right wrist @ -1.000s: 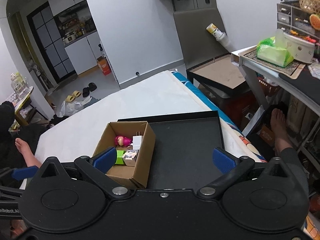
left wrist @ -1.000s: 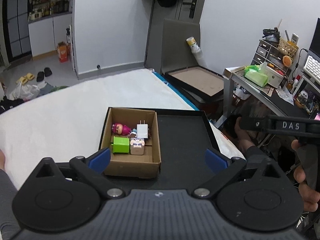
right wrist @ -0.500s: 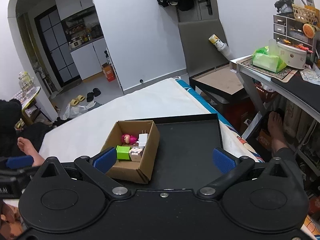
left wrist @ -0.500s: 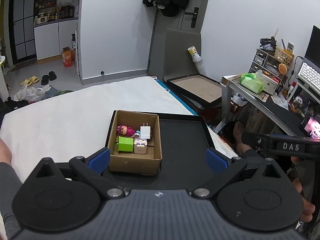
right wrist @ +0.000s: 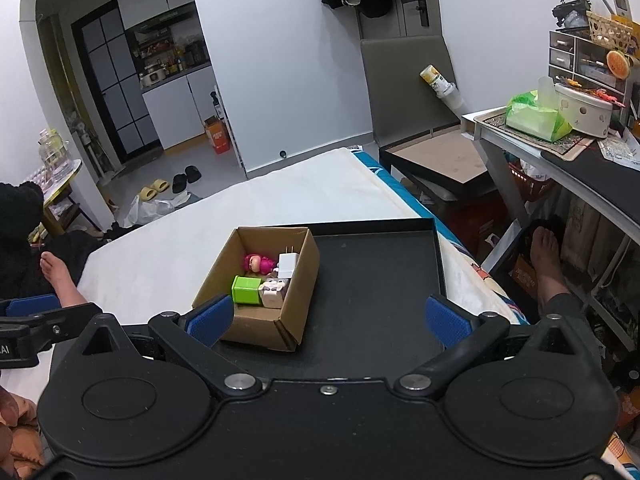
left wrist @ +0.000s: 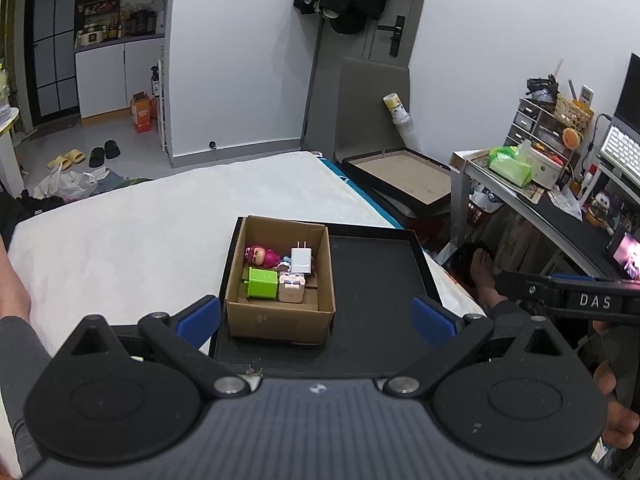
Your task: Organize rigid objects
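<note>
Evidently sorted: the small objects [left wrist: 276, 276] lie together inside the cardboard box [left wrist: 280, 318] (standing on the black tray [left wrist: 376, 280]), so left gripper [left wrist: 316, 316] and right gripper [right wrist: 326, 318] hover spread and empty.

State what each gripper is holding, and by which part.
Nothing. The left gripper and right gripper are both open and empty, above the black tray.

text: "DAS" | on: right gripper [left wrist: 532, 292] arm, white letters
</note>
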### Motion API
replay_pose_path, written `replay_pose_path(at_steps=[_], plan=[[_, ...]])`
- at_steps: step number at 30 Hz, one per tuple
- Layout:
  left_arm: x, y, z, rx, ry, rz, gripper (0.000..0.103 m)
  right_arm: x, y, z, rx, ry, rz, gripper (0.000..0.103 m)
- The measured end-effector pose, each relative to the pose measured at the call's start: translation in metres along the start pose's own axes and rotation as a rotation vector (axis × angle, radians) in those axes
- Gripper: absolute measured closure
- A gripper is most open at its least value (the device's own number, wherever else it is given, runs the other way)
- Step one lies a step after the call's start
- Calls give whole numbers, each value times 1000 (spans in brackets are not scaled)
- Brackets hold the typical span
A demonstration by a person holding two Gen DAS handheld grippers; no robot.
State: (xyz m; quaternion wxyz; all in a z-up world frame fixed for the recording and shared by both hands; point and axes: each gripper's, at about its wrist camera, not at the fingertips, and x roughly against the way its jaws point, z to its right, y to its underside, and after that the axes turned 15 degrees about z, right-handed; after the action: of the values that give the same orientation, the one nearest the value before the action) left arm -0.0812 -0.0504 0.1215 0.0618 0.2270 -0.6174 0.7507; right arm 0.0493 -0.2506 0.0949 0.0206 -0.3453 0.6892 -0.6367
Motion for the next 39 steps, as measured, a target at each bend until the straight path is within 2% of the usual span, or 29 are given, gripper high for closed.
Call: replay_pose_path(at_steps=[26,32,39], plan=[[-6,8,6,-28,13,-23,2,-1,4,2,-12,17,-10,0],[-6,8,4,16,51,-32,2,-2,4,2,-14,16,-14,0],[-6,10,6,3,41,-34,2,-2,5,1,-15,14,-16,0]])
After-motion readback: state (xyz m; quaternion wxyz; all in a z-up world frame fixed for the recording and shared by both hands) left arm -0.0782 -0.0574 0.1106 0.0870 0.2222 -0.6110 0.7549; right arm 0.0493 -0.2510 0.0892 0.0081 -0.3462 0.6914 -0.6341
